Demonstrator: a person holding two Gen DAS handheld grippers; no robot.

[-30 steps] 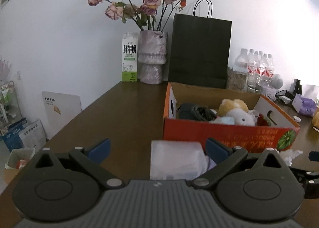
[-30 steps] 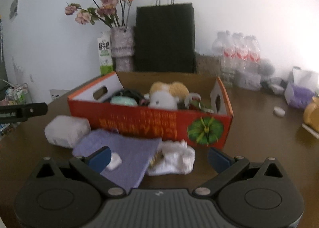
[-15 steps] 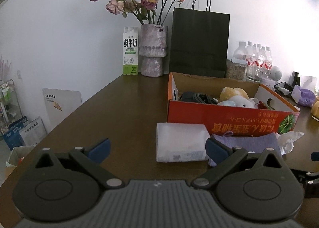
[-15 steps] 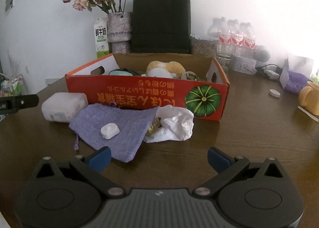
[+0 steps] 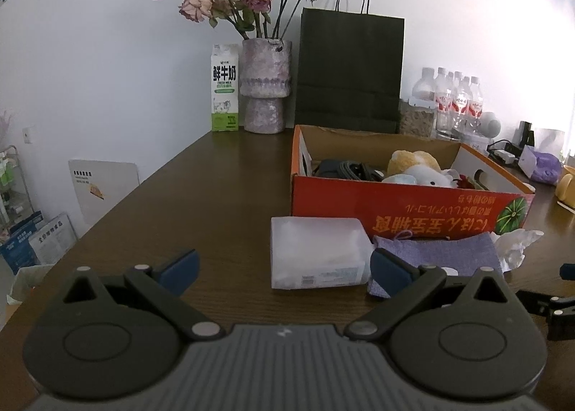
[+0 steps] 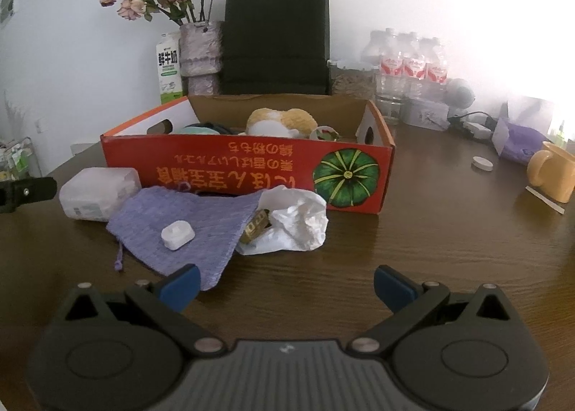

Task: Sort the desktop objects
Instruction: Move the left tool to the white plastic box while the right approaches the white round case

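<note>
Left gripper [image 5: 284, 265]: fingers released, spread wide, nothing between them, held low over the counter [image 5: 201, 195]. A white tissue pack [image 5: 318, 252] lies flat just ahead of the gap, nearer the right-hand finger. That finger overlaps the near corner of a purple cloth pouch [image 5: 438, 254] in the left wrist view; contact cannot be confirmed.

Right gripper [image 6: 285, 283]: fingers released, spread wide, empty. The purple cloth pouch [image 6: 187, 224] lies ahead of the left-hand finger, its near tip beside that finger. A small white case [image 6: 178, 235] rests on the pouch. A crumpled white bag [image 6: 294, 220] touches the pouch's right edge, with a small gold item [image 6: 254, 227] between them.

An orange cardboard box [image 6: 244, 170] stands directly behind these items, holding a plush toy [image 6: 280, 121] and other objects. Open counter extends to the right of the bag and left of the tissue pack. A yellow mug [image 6: 551, 177] stands near the far right edge.
</note>
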